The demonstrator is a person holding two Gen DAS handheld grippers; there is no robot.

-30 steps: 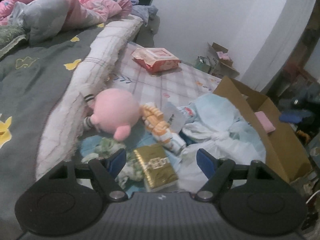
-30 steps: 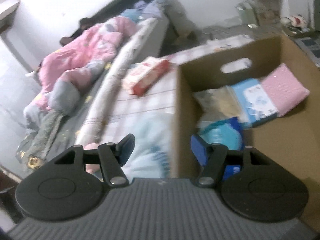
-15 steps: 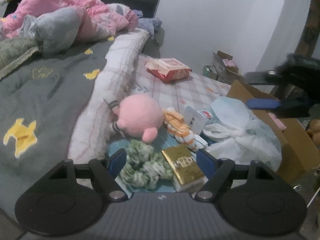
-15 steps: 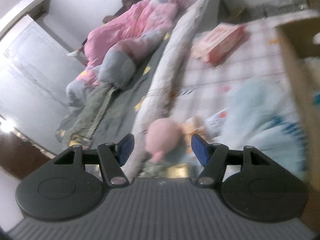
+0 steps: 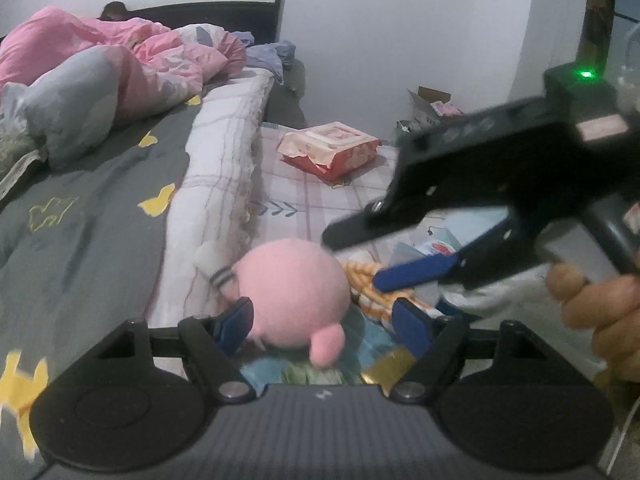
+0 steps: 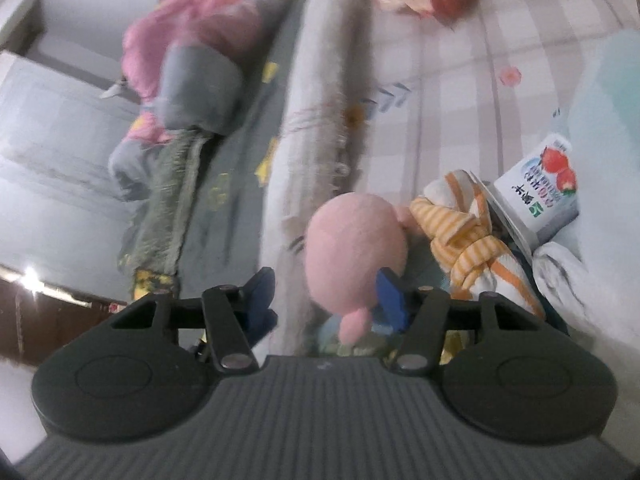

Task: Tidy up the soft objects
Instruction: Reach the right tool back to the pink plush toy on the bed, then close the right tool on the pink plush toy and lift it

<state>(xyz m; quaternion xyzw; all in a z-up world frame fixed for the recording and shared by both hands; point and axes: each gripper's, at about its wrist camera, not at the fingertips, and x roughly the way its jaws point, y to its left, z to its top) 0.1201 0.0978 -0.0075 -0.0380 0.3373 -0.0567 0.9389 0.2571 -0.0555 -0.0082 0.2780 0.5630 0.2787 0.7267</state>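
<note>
So the pink plush (image 5: 294,294) is not picked up yet, it lies on the checked sheet (image 5: 320,196) right against the rolled white edge of the quilt (image 5: 218,168). Both grippers are on it at once: the left gripper (image 5: 322,320) stands wide with the plush between its blue pads, not squeezing. The right gripper (image 6: 326,292) is closing, plush between the jaws, one pad looks right at it, but I wouldn't call it gripped.

Next to the plush sit an orange striped cloth bundle (image 6: 470,236), a small carton with strawberries (image 6: 540,196) and some pale blue fabric (image 6: 600,92). So most of the sorting looks undone to me.

Further out: a red wipes pack (image 5: 330,150) mid-sheet, pink bedding (image 5: 100,60) by the dark headboard, white walls.
</note>
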